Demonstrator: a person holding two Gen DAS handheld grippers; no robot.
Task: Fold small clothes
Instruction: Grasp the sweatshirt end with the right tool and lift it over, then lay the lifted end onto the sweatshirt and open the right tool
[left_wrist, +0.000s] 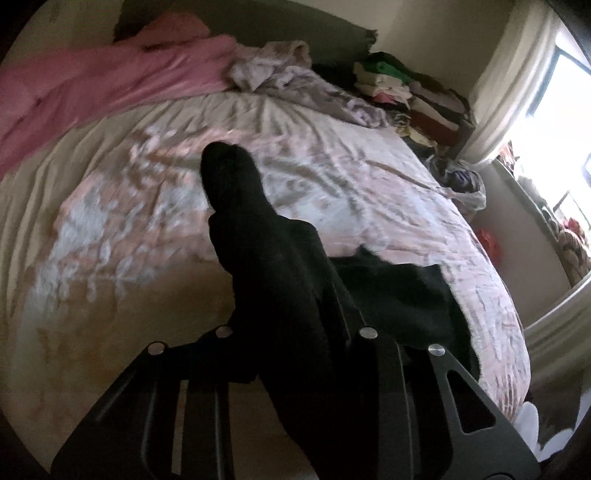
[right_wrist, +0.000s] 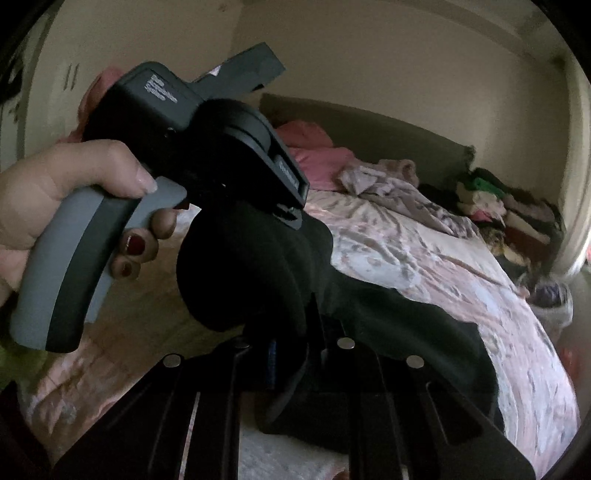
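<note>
A black garment (left_wrist: 236, 177) rises over my left gripper (left_wrist: 273, 266) and hides its fingers; the jaws look shut on it. More of the black cloth (left_wrist: 399, 291) trails down to the right onto the bed. In the right wrist view a hand (right_wrist: 55, 184) holds the left gripper (right_wrist: 290, 212) up in the air, clamped on the top of the bunched black garment (right_wrist: 240, 273). My right gripper (right_wrist: 295, 317) sits just below, its fingers buried in the same cloth and shut on it. The garment's tail (right_wrist: 424, 332) drapes to the right.
The bed has a wrinkled pink and white floral cover (left_wrist: 332, 177). A pink blanket (left_wrist: 110, 74) and a crumpled pale throw (left_wrist: 280, 70) lie by the headboard. Stacked clothes (left_wrist: 417, 92) stand at the far right corner, near a curtained window (left_wrist: 554, 110).
</note>
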